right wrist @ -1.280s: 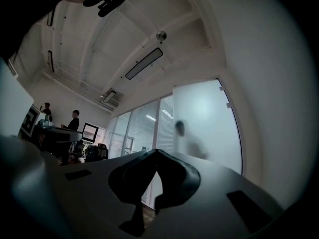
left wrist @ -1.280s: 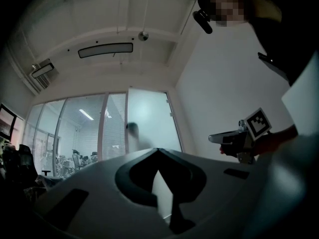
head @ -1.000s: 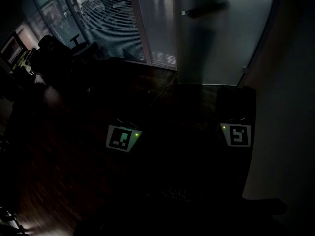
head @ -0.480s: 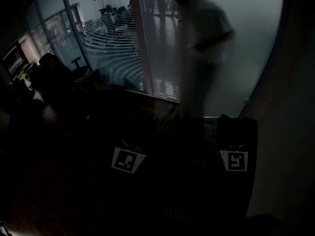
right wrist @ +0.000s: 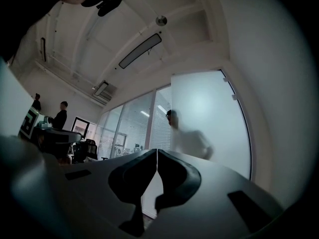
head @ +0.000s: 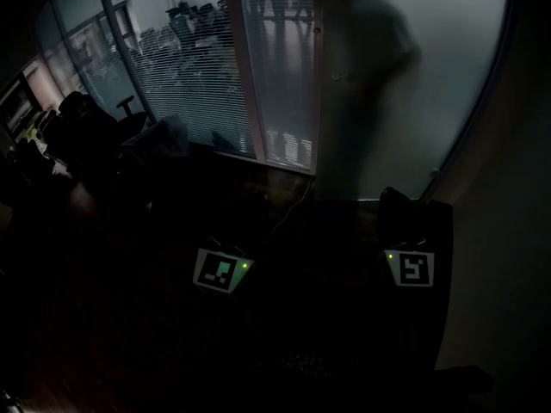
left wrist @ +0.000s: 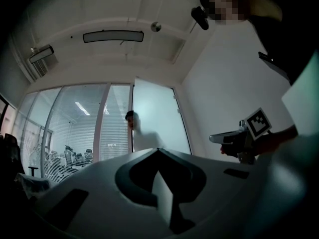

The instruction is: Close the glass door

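Left gripper [left wrist: 158,151] and right gripper [right wrist: 157,153] both have jaws closed on nothing, pointing at the frosted glass door [head: 439,76] ahead, not touching it, a blurred person [head: 366,76] behind it.

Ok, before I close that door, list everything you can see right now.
Glass door: one, frosted pale grey, ahead at right.
Person: one, dark blurred silhouette, behind the door's left edge.
Glass wall with blinds: one, grey, left of the door.
Office chair: at least one, black, beside that wall.
Ceiling lights: two, long, overhead.
Bystanders: two, dark clothes, far back left.
Floor: dark wood, underfoot.
Left tool: one, grey, jaws shut, empty.
Right tool: one, grey, jaws shut, empty.
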Demonstrator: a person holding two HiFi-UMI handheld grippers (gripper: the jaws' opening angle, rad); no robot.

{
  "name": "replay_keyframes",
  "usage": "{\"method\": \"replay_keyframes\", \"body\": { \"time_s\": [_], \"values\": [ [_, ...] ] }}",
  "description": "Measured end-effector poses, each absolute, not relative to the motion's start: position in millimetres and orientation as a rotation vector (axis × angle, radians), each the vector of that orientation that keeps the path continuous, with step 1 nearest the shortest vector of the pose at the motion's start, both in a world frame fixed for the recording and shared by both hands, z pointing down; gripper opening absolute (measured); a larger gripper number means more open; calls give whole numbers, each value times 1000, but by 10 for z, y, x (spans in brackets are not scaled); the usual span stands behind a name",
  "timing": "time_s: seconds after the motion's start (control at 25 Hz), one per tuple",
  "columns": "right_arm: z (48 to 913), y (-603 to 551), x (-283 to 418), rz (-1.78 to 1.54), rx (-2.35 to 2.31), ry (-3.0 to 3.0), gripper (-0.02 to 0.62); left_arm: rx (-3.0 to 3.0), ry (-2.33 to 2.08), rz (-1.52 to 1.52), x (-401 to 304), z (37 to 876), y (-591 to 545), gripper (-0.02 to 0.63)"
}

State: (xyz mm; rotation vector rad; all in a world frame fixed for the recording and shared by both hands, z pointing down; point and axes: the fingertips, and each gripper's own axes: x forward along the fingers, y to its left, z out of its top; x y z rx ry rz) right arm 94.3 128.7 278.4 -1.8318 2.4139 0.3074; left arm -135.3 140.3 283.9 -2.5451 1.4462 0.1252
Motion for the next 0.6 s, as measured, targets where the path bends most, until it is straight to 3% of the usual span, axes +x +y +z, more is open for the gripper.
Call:
{"method": "replay_keyframes", "body": {
  "time_s": [0.6],
  "values": [
    [2846,568,936,281,-1805,2427,5,-2530,1462,85,-1354,2886,777,2]
  ]
}}
